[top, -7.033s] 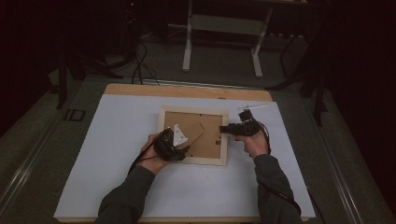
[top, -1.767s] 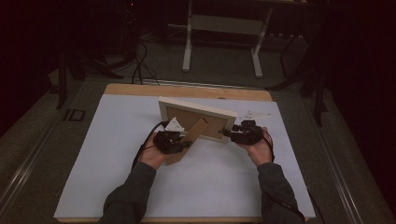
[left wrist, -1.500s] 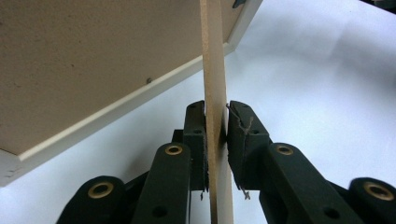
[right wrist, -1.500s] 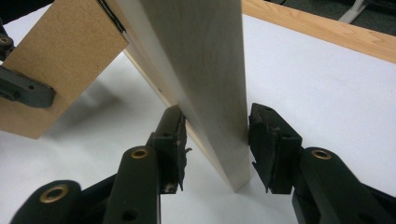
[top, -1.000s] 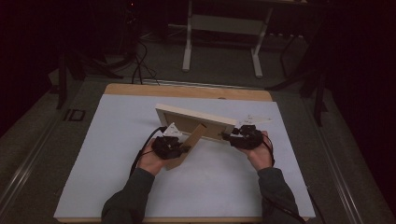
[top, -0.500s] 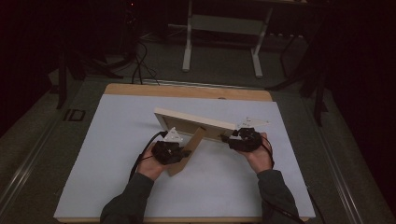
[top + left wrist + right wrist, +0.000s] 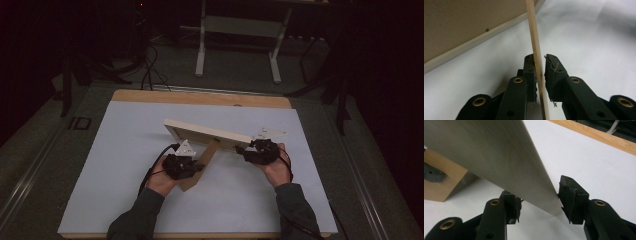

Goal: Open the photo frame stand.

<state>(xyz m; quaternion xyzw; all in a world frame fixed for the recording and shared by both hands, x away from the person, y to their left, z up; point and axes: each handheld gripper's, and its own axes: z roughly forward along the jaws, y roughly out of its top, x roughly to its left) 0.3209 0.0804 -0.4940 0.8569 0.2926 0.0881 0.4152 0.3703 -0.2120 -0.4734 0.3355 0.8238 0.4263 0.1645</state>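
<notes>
A person stands a wooden picture frame [image 7: 207, 134] up on a white tabletop [image 7: 125, 150]. In the high view the frame is tilted up near the middle of the tabletop, its top edge running from the left toward the right gripper [image 7: 252, 150]. The fold-out stand [image 7: 202, 165] swings out from the frame's back toward the person.

The left gripper [image 7: 192, 169] has its jaws pinching the thin stand board [image 7: 535, 55] edge-on; the frame's back panel shows at upper left of that view. The right gripper's jaws grip the frame's right end [image 7: 529, 182], one jaw on each side.

Judging by this, the frame is raised and the stand is opened out. What seems left is to rest the stand's foot and the frame's lower edge on the tabletop, then let go of both. Whether the frame already touches the tabletop cannot be told.
</notes>
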